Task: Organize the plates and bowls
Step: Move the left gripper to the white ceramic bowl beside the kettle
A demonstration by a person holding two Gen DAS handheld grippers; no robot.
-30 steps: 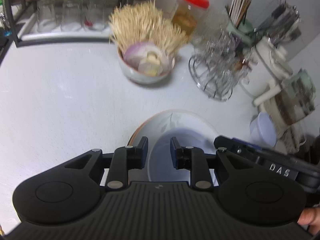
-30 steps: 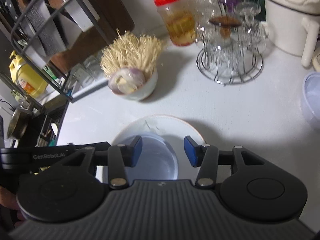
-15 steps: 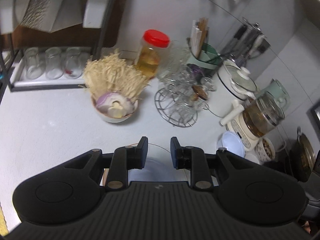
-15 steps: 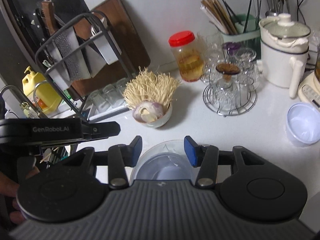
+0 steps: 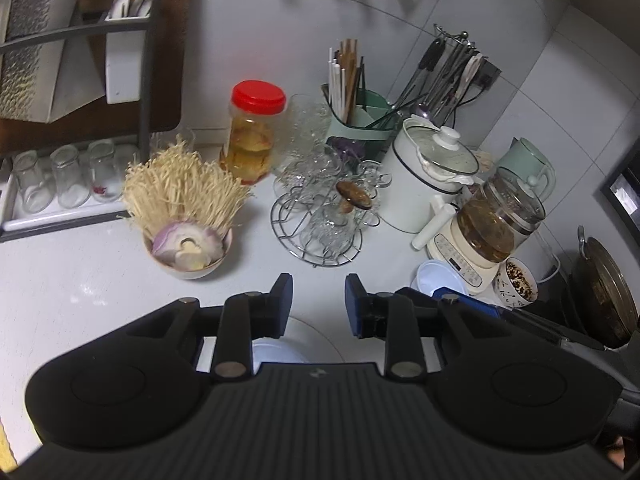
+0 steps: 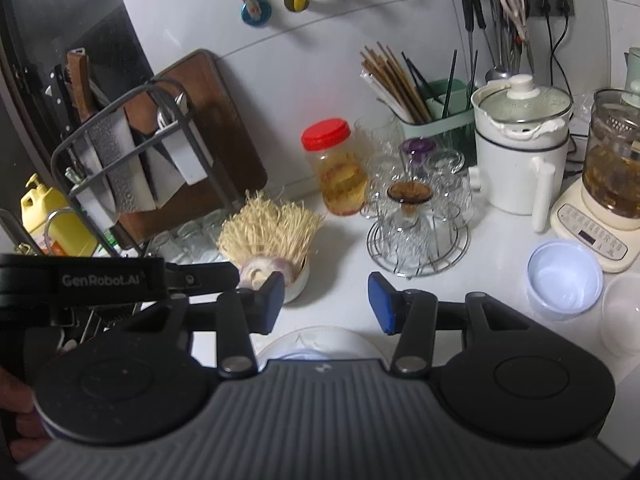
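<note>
White counter (image 5: pixel 72 304), crowded along the back wall; little free room for stacking. Main risk, by my reading: both tools hang high above the plate (image 6: pixel 320 338) and the pale blue bowl (image 5: pixel 276 352) nested on it, and most of that stack is hidden under the tool bodies. A descent from here would be half blind, so a finger could strike the rim and skid the stack toward the wire glass rack (image 5: pixel 316 220) or the bowl of enoki and onion (image 5: pixel 188 248), both near.

Second pale blue bowl (image 6: pixel 564 276) sits well apart to the right, just beside the glass kettle base (image 6: pixel 592 236); a clear tub (image 6: pixel 622 312) lies beside it. Reaching there means passing close to the white lidded pot (image 6: pixel 520 152) and its handle; a careless swing could clip it.

Left gripper (image 5: pixel 318 304): held above the counter, pointing down and forward, jaws parted, nothing between them.

Right gripper (image 6: pixel 326 300): same raised pose, jaws spread wider, empty. The two tools are close together.
</note>
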